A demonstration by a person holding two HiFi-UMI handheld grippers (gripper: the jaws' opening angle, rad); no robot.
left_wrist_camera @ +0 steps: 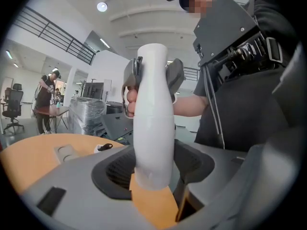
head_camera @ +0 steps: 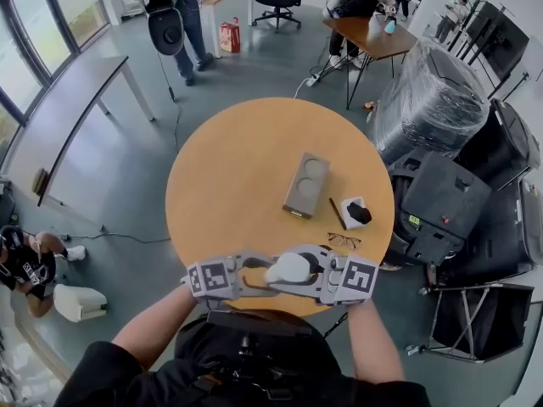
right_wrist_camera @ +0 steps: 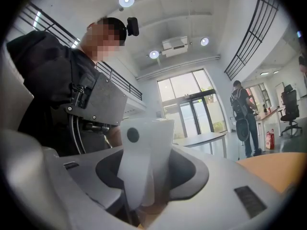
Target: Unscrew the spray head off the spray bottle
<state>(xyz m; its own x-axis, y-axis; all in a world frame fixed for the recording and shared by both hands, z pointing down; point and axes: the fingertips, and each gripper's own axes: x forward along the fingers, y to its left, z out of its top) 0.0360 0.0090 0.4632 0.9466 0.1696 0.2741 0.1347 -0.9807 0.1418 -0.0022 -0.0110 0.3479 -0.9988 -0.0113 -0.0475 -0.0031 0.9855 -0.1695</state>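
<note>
Spray bottle [head_camera: 288,268]: white, held off the table [head_camera: 229,159], lying roughly level between the two tongs at the lower centre of the head view, just in front of the person's chest.

Left gripper [head_camera: 259,278]: jaws fairly wide and pressed on the bottle's body near its base, which fills the gap between the pads in the left gripper view.

Right gripper [head_camera: 321,271]: jaws about half open and clamped on the spray head [right_wrist_camera: 144,147]. The nozzle hole shows at the upper left of the head in the right gripper view.

Why this hold: the tongs face each other along the bottle's axis, so one can brace the body while the other turns the head. Keeping it in the air leaves both wrists free to roll.

Step (judgement): grips set for unscrewing. Head appears seated on the body; no gap between them can be made out.

Risk (judgement): the smooth rounded body may slip in the left pads under twist.

Table contents: grey block [head_camera: 306,184] with two round recesses and glasses [head_camera: 343,241] at centre right, well apart from the work.
</note>
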